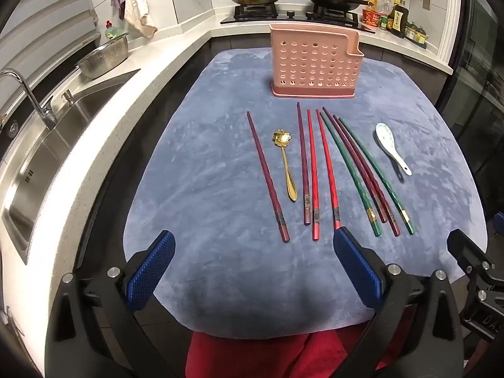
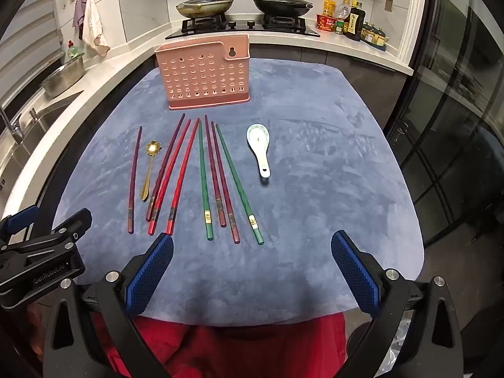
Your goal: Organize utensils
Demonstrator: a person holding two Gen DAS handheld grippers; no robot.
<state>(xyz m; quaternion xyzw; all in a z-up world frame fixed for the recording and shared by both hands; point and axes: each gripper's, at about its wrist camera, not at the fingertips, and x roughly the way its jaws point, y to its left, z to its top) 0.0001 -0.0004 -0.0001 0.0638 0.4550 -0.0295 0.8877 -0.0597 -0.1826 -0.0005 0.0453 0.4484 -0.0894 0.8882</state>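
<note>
From the left wrist camera, the left gripper point(image 1: 253, 245) hangs over the near edge of the blue cloth point(image 1: 201, 208). Its two blue fingers point(image 1: 151, 271) are spread wide and hold nothing. A pink holder point(image 1: 313, 61) with round holes stands upright at the far end of the cloth. Between it and the gripper lie the chopsticks point(image 1: 327, 176) in a row, purple, red and green. A gold spoon point(image 1: 287, 163) lies between the two leftmost chopsticks. A white spoon point(image 1: 392, 147) lies to the right, apart from the rest. A sink point(image 1: 47, 145) is off to the left.

From the right wrist camera, the right gripper point(image 2: 252, 247) is also wide open and holds nothing. The holder point(image 2: 204, 74) stands at the far end of the cloth point(image 2: 330, 189). The chopsticks point(image 2: 204, 182) lie in front of it, the gold spoon point(image 2: 148, 170) to the left, the white spoon point(image 2: 260, 148) to the right. Part of the left gripper point(image 2: 41, 252) shows at the left edge.
</note>
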